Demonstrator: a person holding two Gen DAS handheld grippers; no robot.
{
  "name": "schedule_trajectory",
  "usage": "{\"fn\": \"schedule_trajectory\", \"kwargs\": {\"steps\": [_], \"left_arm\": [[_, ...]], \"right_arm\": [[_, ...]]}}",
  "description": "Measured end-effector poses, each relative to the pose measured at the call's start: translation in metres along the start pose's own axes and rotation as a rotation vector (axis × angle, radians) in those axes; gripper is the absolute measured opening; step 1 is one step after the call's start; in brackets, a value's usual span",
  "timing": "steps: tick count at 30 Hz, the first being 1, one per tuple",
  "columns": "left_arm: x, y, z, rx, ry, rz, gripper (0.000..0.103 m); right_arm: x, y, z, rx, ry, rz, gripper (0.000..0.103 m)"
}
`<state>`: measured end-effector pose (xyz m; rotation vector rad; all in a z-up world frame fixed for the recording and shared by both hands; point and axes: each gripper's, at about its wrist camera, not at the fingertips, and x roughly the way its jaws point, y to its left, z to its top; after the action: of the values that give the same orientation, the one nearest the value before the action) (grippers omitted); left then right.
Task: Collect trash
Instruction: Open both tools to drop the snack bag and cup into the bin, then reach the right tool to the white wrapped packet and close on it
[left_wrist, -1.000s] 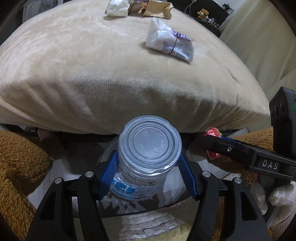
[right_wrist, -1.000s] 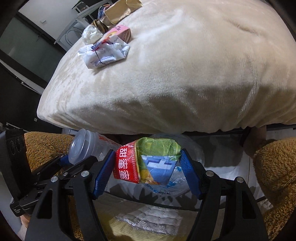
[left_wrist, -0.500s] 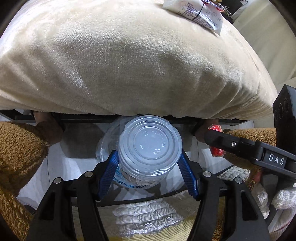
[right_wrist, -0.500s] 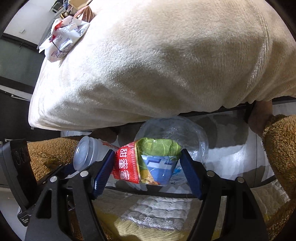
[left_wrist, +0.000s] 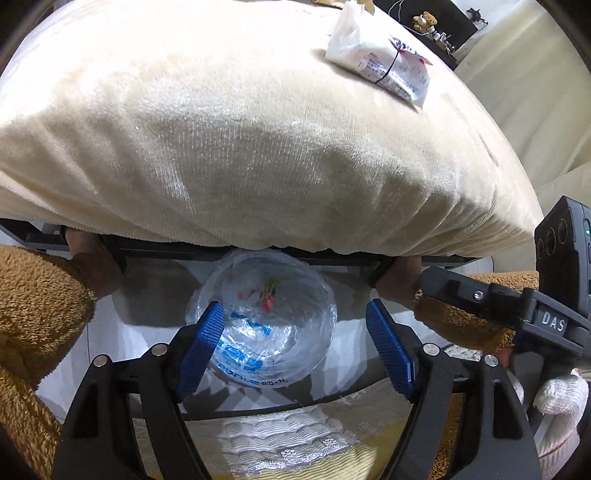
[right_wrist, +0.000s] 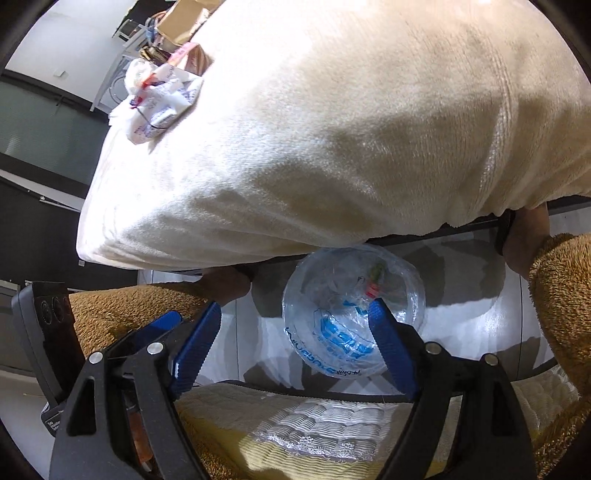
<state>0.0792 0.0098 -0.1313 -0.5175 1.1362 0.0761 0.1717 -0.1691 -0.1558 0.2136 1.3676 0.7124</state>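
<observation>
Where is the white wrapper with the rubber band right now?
The white wrapper lies on top of the cream cushion, upper right in the left wrist view and upper left in the right wrist view, beside brown packaging.

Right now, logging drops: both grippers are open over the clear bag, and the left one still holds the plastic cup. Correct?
Not quite. The left gripper is open and empty, as the left wrist view shows. The right gripper is open too, and both hang over the clear bag.
</observation>
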Motion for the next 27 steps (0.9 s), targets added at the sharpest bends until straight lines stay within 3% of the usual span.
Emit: {"fn": "schedule_trajectory", "kwargs": {"steps": [6, 9, 14, 20, 27], "left_arm": [[-0.016, -0.005, 0.001, 0.027, -0.066, -0.025, 0.077], [-0.032, -0.012, 0.001, 0.077, -0.155, -0.016, 0.077], [-0.05, -0.019, 0.0, 0.109, -0.254, -0.051, 0.077], [-0.076, -0.027, -0.001, 0.158, -0.409, -0.024, 0.077], [-0.105, -0.015, 0.006, 0.162, -0.505, -0.061, 0.077]], "right_arm": [[-0.023, 0.004, -0.002, -0.033, -0.081, 0.045, 0.081], [-0.035, 0.007, -0.002, -0.058, -0.122, 0.055, 0.081], [-0.06, 0.024, -0.004, -0.165, -0.235, 0.028, 0.081], [-0.079, 0.045, -0.012, -0.301, -0.355, 0.003, 0.081], [-0.087, 0.07, -0.006, -0.383, -0.457, -0.029, 0.081]]}}
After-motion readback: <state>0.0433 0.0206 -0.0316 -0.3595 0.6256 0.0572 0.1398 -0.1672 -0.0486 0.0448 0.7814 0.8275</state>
